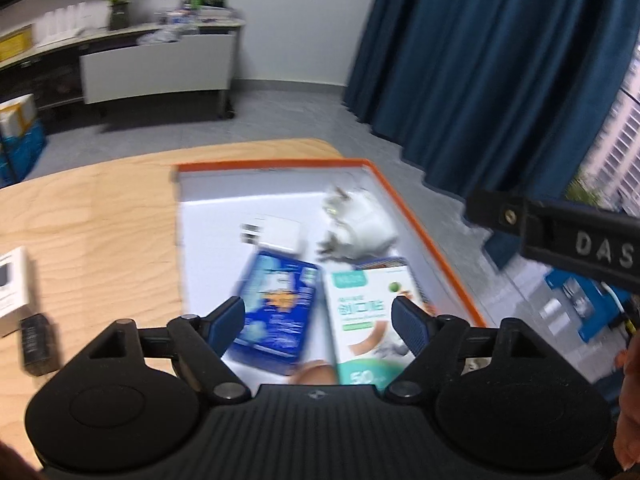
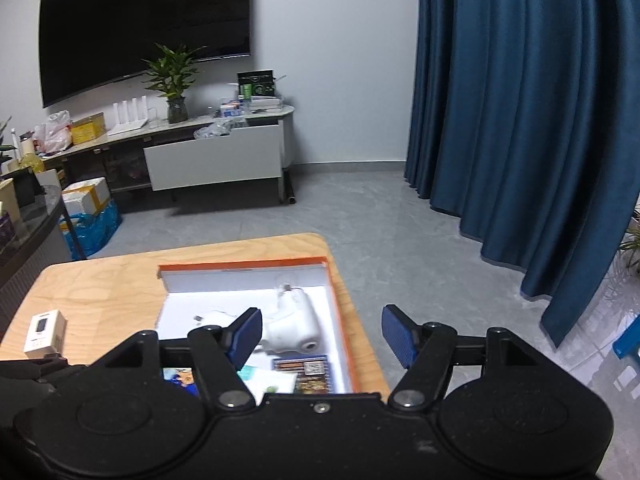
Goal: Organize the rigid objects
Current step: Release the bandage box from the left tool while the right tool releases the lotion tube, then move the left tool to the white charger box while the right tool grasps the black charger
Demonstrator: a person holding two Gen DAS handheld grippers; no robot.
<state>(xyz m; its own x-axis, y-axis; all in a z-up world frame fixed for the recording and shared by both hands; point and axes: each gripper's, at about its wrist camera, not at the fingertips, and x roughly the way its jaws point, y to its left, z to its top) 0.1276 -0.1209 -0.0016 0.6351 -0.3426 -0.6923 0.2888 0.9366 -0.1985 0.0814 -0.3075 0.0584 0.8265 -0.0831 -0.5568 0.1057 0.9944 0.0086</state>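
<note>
The left gripper (image 1: 318, 316) hangs over the orange-rimmed box (image 1: 424, 232), jaws wide apart and empty, above a blue carton (image 1: 276, 312) and a green-white carton (image 1: 368, 304). The right gripper (image 2: 320, 334) hovers higher, equally spread, gripping nothing; only its view shows the white device's (image 2: 292, 320) lens

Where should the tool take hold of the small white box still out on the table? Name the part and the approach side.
Grip the small white box across its two long side faces, coming down from above. It lies flat on the wooden table, apart from the orange-rimmed tray, so its top is free and its narrower width likely fits between the open fingers of the left tool. A dark object sits close by its near end.
</note>
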